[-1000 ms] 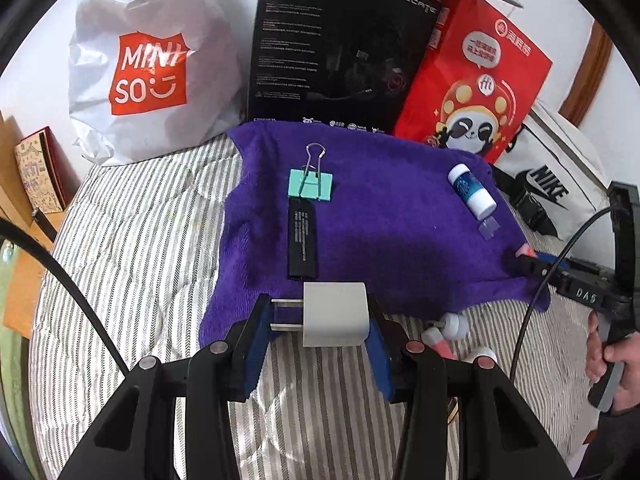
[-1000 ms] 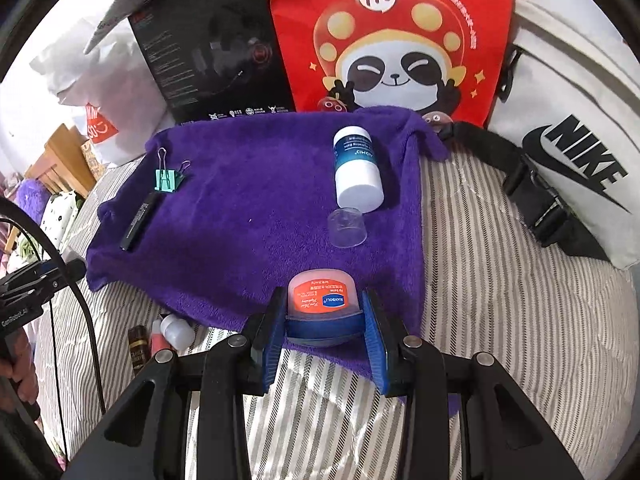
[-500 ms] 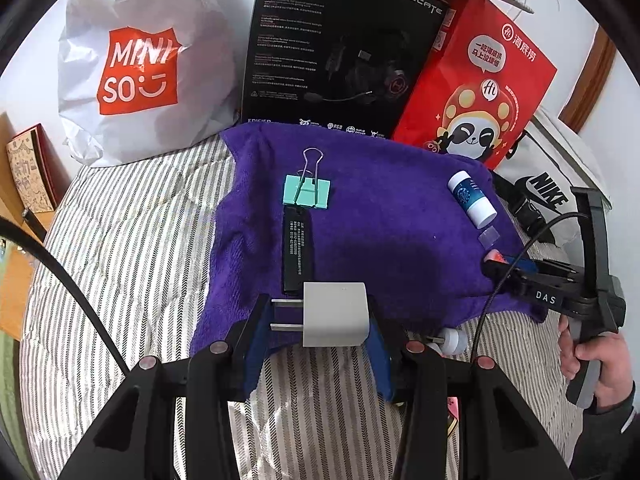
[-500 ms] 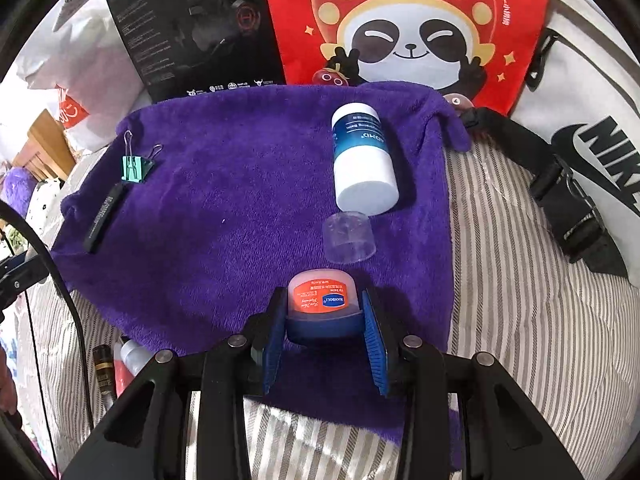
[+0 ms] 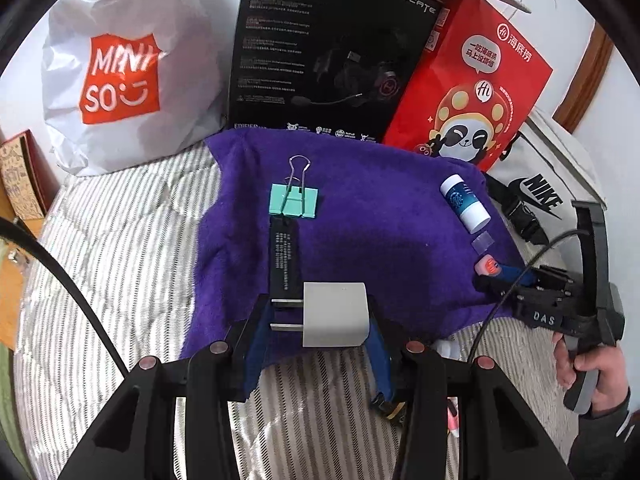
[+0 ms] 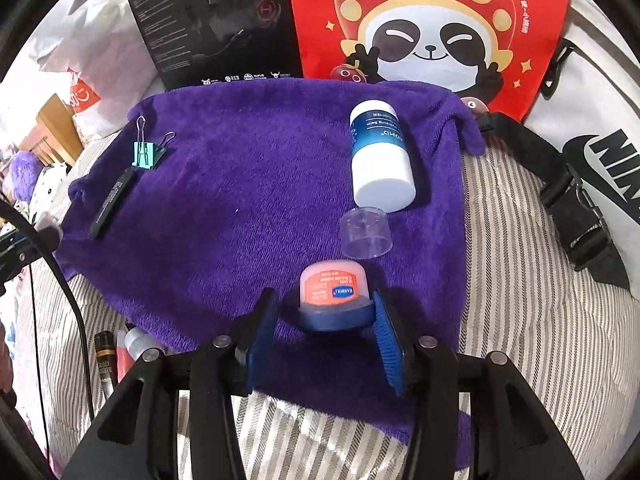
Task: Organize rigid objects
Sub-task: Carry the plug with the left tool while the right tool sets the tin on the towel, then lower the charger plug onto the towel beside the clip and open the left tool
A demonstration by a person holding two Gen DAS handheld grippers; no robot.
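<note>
Right wrist view: right gripper point(image 6: 326, 330) jaws have just been opening around the balm jar point(image 6: 332, 298), clear cap point(image 6: 365, 232) just above. Left gripper point(image 5: 320, 322) clamps the white charger point(image 5: 334, 314), black stick point(image 5: 285, 258) directly ahead.

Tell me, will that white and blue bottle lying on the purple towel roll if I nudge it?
Probably. The white and blue bottle lies on its side, a smooth cylinder. The plush purple towel should slow it. It looks like light plastic.
</note>
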